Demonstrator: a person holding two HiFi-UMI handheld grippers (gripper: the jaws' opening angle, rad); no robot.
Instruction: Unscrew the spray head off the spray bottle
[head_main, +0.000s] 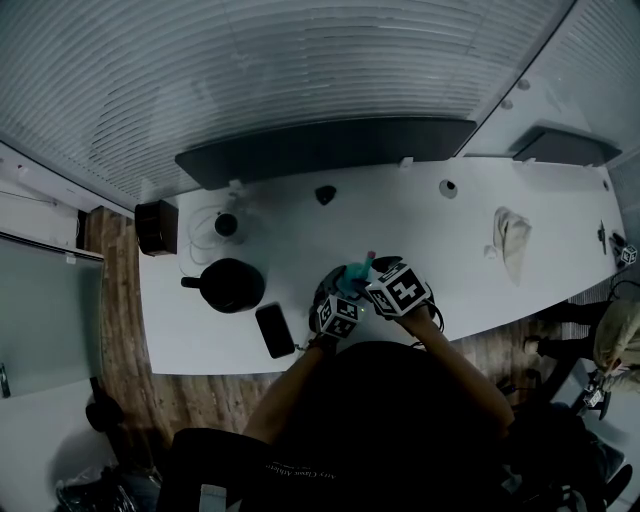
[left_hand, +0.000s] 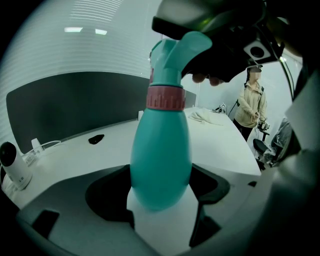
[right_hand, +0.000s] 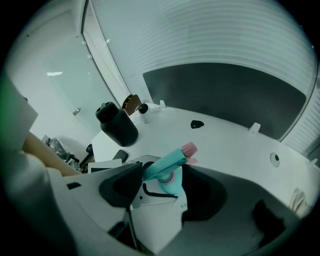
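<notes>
Spray bottle (left_hand: 161, 165): teal, rounded body, held between the two grippers over the near edge of the white table (head_main: 430, 255), just in front of the person
Collar (left_hand: 165, 97): pink ribbed ring round the neck, between body and spray head
Spray head (right_hand: 165, 167): teal with a pink nozzle (right_hand: 189, 148), seated on the bottle
Left gripper (left_hand: 160, 192): jaws closed on the lower body of the bottle, which fills the gap between them
Right gripper (right_hand: 162, 187): comes from above; jaws set wide, one on each side of the spray head and against it
Black jug (head_main: 232, 285): on the table, left of the grippers
Phone (head_main: 274, 330): dark, flat, near the table's front edge, between jug and grippers
Cloth (head_main: 510, 240): pale, crumpled, well apart to the right
Small white camera (left_hand: 12, 165): on the table at far left, cable attached
Second person (left_hand: 252, 102): standing beyond the table's far end
</notes>
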